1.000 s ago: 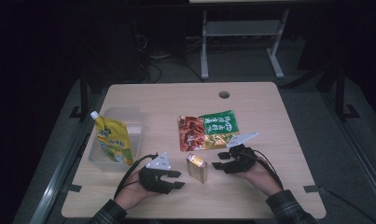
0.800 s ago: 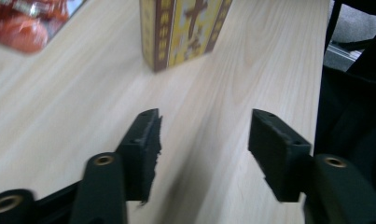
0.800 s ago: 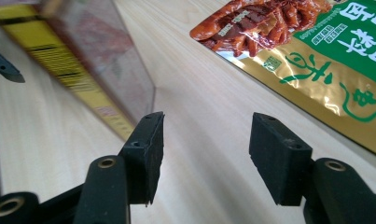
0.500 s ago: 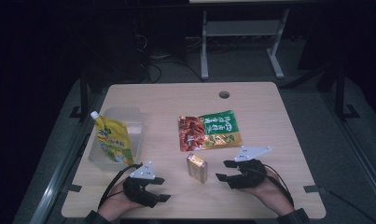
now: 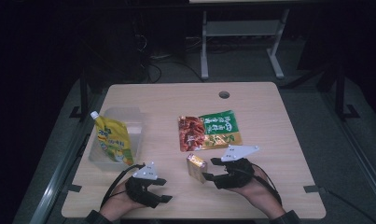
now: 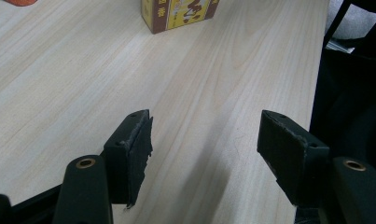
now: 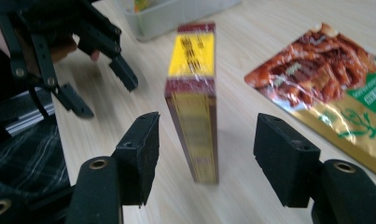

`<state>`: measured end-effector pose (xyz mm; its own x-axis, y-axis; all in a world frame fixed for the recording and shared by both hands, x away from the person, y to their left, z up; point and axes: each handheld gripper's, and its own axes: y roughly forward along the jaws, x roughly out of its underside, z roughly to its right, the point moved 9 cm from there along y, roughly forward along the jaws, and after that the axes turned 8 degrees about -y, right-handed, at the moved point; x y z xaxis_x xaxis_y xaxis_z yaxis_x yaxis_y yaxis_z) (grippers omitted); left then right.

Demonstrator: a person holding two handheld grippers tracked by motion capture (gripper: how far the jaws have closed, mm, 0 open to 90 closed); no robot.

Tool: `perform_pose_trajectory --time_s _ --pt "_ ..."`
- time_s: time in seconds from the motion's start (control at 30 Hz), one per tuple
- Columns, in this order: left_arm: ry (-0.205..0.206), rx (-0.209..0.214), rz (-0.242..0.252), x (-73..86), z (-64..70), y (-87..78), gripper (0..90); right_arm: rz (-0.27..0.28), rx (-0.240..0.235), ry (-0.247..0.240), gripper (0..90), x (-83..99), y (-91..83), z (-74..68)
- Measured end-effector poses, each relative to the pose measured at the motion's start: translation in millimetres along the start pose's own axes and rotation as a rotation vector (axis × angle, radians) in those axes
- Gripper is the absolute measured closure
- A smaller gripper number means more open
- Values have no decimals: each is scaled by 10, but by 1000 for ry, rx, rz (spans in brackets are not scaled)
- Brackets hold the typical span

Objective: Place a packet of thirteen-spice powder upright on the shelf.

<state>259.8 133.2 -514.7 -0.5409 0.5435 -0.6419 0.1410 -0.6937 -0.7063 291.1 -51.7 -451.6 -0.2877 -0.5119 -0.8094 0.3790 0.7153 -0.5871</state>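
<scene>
Right fingers (image 7: 206,140) wide open astride upright box (image 7: 193,107), holding nothing; uneven closing may topple it.

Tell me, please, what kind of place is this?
Probably a lab or recording room: a plain wooden table with snack packs, loose cables on the floor, and a metal stand in the dark behind.

The left gripper view crops the box (image 6: 178,14) at its top edge; its print is unreadable
</scene>
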Motion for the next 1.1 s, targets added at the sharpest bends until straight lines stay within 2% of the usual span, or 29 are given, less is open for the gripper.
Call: perform_pose_trajectory --time_s 0.17,0.37,0.43,0.7,0.87,1.0,1.1 --pt "0 0 1 -1 3 2 345 0 -10 -28 413 -107 159 -36" --pt "-1 1 3 -6 6 -2 346 -5 -18 -30 451 -145 263 -44" --pt "-3 0 3 -7 6 3 346 -15 -20 -31 527 -149 304 -57" --pt "18 0 1 -12 16 17 345 -9 7 -43 645 -157 307 1" --pt "13 9 2 -16 29 25 338 -10 17 -44 661 -156 299 25" --pt "11 10 9 -24 42 29 328 -14 17 -63 665 -165 289 39" --pt "10 10 9 -23 40 32 328 -1 7 -61 666 -225 274 87"
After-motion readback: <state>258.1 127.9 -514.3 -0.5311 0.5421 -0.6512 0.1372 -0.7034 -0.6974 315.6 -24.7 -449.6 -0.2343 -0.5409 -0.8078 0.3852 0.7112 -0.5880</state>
